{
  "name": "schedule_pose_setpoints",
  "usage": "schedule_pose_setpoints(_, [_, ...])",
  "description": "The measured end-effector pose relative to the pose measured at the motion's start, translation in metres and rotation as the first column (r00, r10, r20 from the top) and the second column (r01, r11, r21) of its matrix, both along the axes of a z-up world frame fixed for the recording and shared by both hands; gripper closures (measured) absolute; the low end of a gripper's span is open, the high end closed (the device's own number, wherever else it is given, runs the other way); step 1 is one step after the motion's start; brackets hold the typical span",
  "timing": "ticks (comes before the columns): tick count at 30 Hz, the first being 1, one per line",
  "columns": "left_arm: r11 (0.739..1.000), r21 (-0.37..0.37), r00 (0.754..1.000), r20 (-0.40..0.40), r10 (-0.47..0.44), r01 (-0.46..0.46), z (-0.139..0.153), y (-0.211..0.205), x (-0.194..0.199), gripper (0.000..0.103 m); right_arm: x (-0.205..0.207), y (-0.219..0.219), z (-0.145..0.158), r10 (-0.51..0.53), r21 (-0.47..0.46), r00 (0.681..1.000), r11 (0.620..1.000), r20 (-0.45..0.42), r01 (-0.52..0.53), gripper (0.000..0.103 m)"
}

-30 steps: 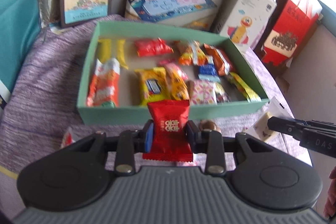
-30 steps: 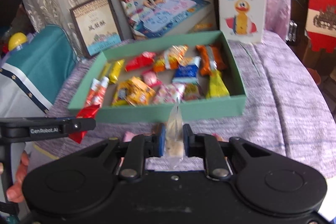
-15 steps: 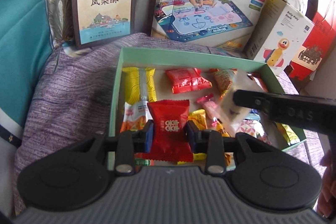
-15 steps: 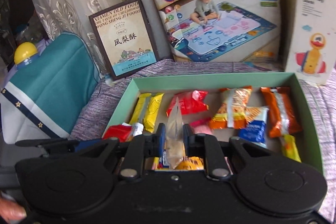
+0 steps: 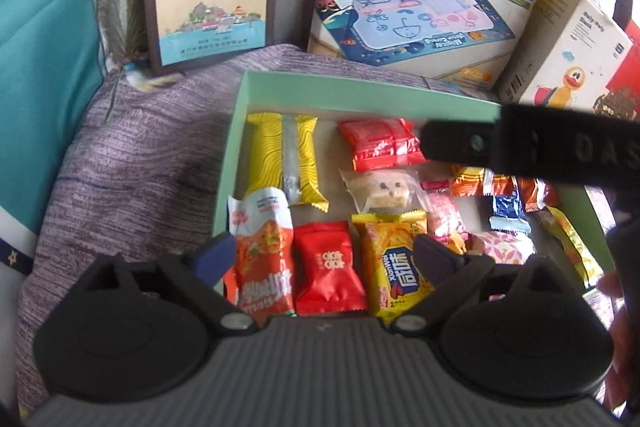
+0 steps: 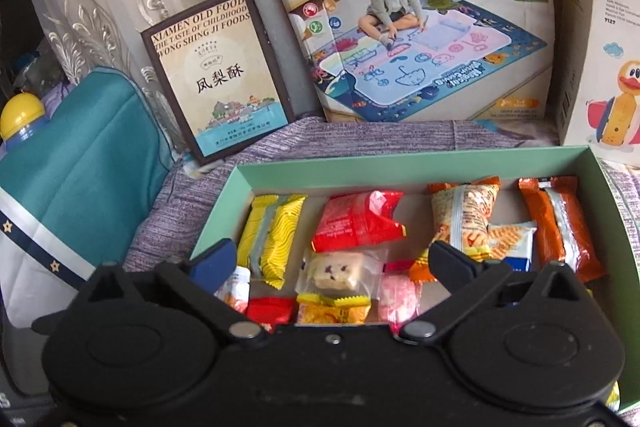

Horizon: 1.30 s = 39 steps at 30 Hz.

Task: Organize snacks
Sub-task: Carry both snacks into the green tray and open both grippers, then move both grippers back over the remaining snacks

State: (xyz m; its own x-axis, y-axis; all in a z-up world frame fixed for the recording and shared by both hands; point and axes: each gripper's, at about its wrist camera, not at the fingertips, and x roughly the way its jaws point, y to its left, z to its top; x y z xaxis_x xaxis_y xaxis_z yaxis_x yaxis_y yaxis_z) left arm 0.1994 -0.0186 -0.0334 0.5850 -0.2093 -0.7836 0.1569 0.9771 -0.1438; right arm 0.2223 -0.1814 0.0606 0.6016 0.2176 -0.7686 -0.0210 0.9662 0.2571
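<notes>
Both grippers have released their loads since the earlier views: half a second ago the left gripper (image 5: 322, 255) pinched a red packet (image 5: 329, 273) and the right gripper (image 6: 332, 265) a clear packet (image 6: 339, 273); both packets now lie loose in the green box (image 5: 362, 89).

Left wrist view: jaws spread wide, gripping nothing. The red packet lies flat on the box floor directly below the gap, between an orange-red pouch (image 5: 264, 259) on its left and a yellow packet (image 5: 394, 259) on its right, apparently touching both. Its long axis runs roughly along the fingers, away from the camera.

Right wrist view: jaws likewise spread wide and empty. The clear packet, showing a pale cake inside, lies in the middle of the box just ahead of the gap, in front of a larger red packet (image 6: 358, 223) and right of a yellow striped bar (image 6: 270, 241). The right gripper's finger crosses the left view as a dark bar over the far right of the box.

Judgement: the placing step appears complete for both hands. The next move probably turns on withdrawing each gripper clear of the box wall. No loose snack outside the box shows in either view, so which hand is nearer the next item cannot be told. Further snacks (image 6: 558, 223) fill the right half.
</notes>
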Motion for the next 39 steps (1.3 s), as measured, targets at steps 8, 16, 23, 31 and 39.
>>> schedule_pose_setpoints(8, [1.0, -0.008, 1.0, 0.004, 0.007, -0.007, 0.012, 0.0, -0.016, 0.001, -0.024, 0.002, 0.015, 0.02, -0.015, 1.0, 1.0, -0.007, -0.02, 0.0])
schedule_pose_setpoints(16, [1.0, -0.013, 0.999, 0.036, -0.011, 0.012, 0.036, 0.005, -0.055, 0.0, -0.071, -0.002, 0.046, 0.013, 0.004, 1.0, 1.0, 0.017, -0.013, 0.0])
schedule_pose_setpoints(23, [1.0, 0.013, 1.0, -0.001, -0.016, 0.016, 0.028, 0.028, -0.099, 0.0, -0.125, -0.002, 0.054, 0.009, 0.001, 1.0, 1.0, 0.019, -0.009, 0.0])
schedule_pose_setpoints(31, [0.997, 0.058, 0.997, -0.068, -0.049, 0.053, -0.001, 0.054, -0.15, 0.0, -0.174, -0.001, 0.028, -0.024, 0.048, 0.999, 0.999, -0.048, 0.027, 0.0])
schedule_pose_setpoints(39, [0.966, 0.099, 0.965, -0.138, -0.223, 0.237, -0.029, 0.055, -0.184, 0.0, -0.203, 0.003, 0.008, -0.035, 0.032, 0.992, 0.999, -0.119, 0.039, 0.0])
